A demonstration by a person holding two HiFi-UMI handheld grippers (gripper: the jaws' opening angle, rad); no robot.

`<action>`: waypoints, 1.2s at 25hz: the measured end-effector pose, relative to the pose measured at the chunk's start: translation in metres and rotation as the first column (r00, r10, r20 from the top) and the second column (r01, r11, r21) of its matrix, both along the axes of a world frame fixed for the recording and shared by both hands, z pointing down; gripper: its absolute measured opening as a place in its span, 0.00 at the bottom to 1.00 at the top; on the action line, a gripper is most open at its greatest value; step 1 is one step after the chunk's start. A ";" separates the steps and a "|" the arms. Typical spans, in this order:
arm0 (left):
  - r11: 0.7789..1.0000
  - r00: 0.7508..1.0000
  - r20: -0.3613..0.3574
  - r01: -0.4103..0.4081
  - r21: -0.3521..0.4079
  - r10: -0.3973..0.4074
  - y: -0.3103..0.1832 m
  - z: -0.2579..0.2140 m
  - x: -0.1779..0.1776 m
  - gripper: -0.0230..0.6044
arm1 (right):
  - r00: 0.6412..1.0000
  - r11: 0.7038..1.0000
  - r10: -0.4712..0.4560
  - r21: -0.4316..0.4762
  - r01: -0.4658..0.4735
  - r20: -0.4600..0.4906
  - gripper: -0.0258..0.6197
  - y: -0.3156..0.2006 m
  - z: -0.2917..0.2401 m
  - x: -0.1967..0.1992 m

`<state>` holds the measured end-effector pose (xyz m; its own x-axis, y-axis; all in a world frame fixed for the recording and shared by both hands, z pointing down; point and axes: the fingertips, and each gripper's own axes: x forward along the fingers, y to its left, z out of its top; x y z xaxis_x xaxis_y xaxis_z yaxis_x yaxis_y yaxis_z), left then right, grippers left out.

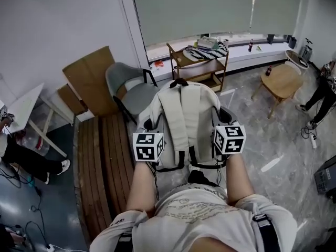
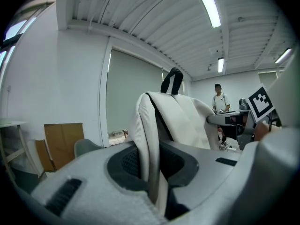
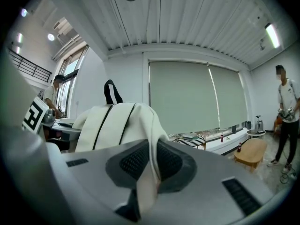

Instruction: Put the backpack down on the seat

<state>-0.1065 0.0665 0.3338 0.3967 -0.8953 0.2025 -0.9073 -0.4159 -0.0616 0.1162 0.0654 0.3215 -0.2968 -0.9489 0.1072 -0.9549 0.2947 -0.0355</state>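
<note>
Step in hand: carry. Backpack not yet set down.

Left tongs [image 2: 152, 172]: jaws nearly together, clamped on the ribbed, padded left edge of the backpack [image 1: 181, 114].

Backpack: hangs upright between both tongs in front of my torso, shoulder straps facing me and the black top loop uppermost. It is clear of any seat, with the slatted wooden platform [image 1: 102, 161] to its lower left.

Right tongs [image 3: 150, 172]: jaws nearly together, pinching a fold of the pack's right edge.

Likely seat is the grey chair [image 1: 126, 85], just beyond the pack and a little left. A wooden chair [image 1: 281, 80] stands well apart on the right.

Next, as I judge it: move both tongs forward together, keep the pack level, lower its base onto the seat pan, then release.
</note>
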 end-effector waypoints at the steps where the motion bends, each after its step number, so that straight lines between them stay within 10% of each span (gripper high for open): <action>1: 1.000 1.000 0.001 0.004 0.004 -0.004 -0.009 0.001 0.000 0.12 | 1.000 1.000 -0.001 0.001 0.001 -0.004 0.12 -0.010 0.001 0.000; 30: 0.972 0.989 -0.010 0.146 -0.183 -0.150 -0.276 0.067 0.026 0.12 | 0.994 0.988 -0.105 -0.114 0.100 -0.038 0.12 -0.313 0.068 0.023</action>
<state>-0.0802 -0.2095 0.4012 0.2689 -0.8939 0.3586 -0.9600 -0.2790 0.0244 0.1392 -0.2473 0.3896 -0.3842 -0.8952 0.2259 -0.9214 0.3873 -0.0322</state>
